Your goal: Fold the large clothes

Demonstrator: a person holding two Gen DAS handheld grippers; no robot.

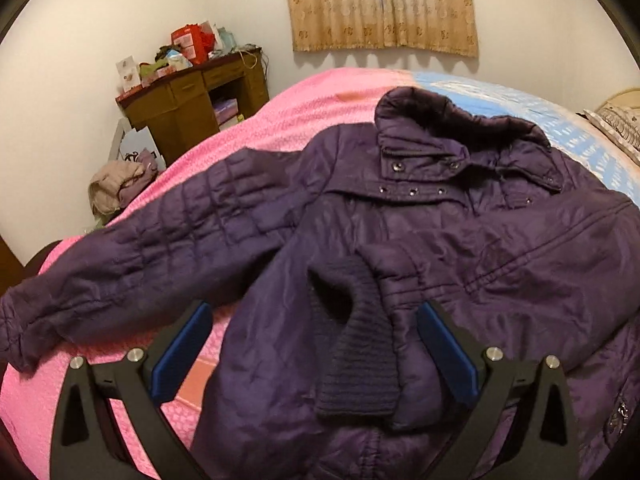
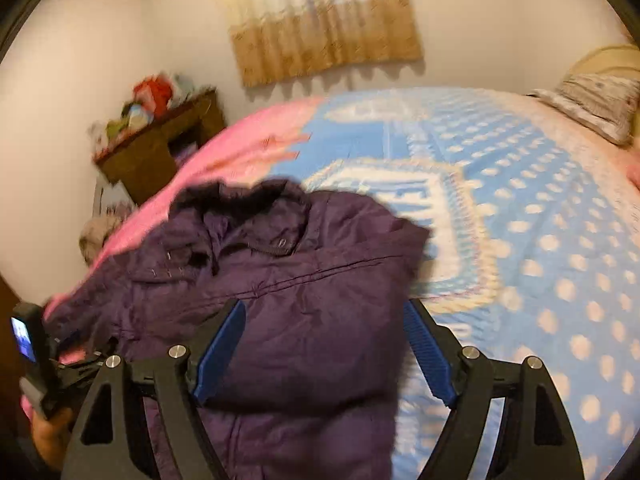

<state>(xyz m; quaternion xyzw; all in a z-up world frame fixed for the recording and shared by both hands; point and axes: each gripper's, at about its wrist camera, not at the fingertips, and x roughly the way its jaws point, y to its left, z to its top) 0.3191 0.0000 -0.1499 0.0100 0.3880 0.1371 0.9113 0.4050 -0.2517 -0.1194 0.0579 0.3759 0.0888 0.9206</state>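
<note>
A purple jacket (image 1: 400, 240) lies front-up on a bed (image 1: 280, 120), its collar (image 1: 452, 120) toward the far wall and its body spread over the line where the bedspread turns from pink to blue with pale dots. One sleeve (image 1: 140, 252) stretches out across the pink side, and its cuff end comes close to the bed's near left edge. The other sleeve is folded in over the chest, and its ribbed knit cuff (image 1: 356, 348) rests on the front panel. In the right wrist view the jacket's far side ends in a rounded fold, and beyond it a wide stretch of blue bedspread (image 2: 540, 240) lies bare up to a pillow (image 2: 600, 104) by the headboard. The jacket's shell is smooth and slightly shiny, quilted in squares on the outstretched sleeve, with metal snaps below a dark, soft-lined collar. The left gripper (image 1: 316, 344) is spread wide, its blue pads on either side of the knit cuff and the folded sleeve without touching them. The right gripper (image 2: 324, 344) is also spread wide over the jacket's lower body, with nothing pinched. A wooden counter (image 1: 192, 96) piled with boxes and bags stands in the far corner, clear of the bed, with a heap of cloth (image 1: 120, 188) on the floor before it. A patterned curtain (image 1: 384, 4) hangs on the back wall.
</note>
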